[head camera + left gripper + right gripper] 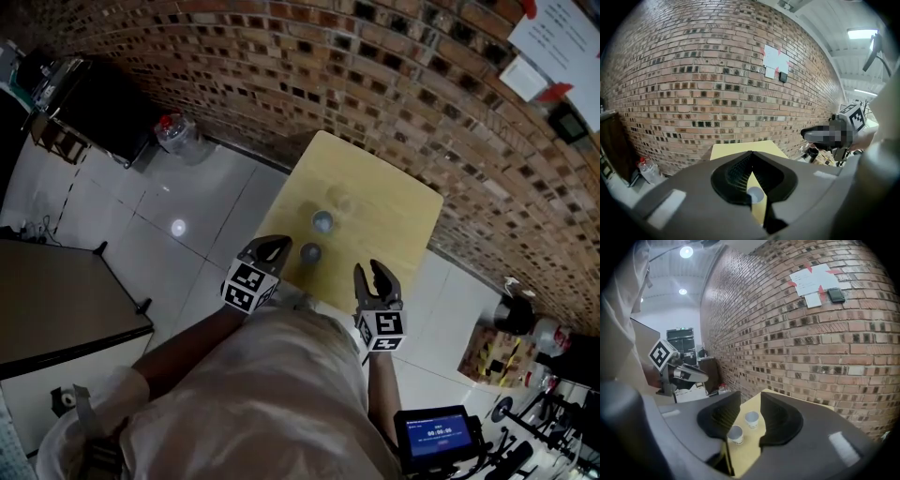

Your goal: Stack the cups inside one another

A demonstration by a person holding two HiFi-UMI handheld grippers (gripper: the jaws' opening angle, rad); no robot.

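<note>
Head view with both gripper views, cups not yet stacked. Writing: we see white paper sheets [813, 280] fixed with red tape to the brick wall [375, 84], their print too small to read. The lit screen [436, 434] at lower right carries digits we cannot make out. Hidden parts: the person's torso [281, 394] covers the near edge of the yellow table [375, 216], and the left gripper view shows only one cup, partly cut off by the jaws. Containers: two white cups stand upright and apart on the table, the nearer cup [736, 434] and the farther cup [752, 419], neither inside the other (mouths up, only pale inner walls showing). The left gripper [752, 151] has its jaws pressed together at the tips, pinching nothing, short of the cups. The right gripper [750, 393] has its jaws spread with nothing between the pads, and both cups sit on the table beyond them.
</note>
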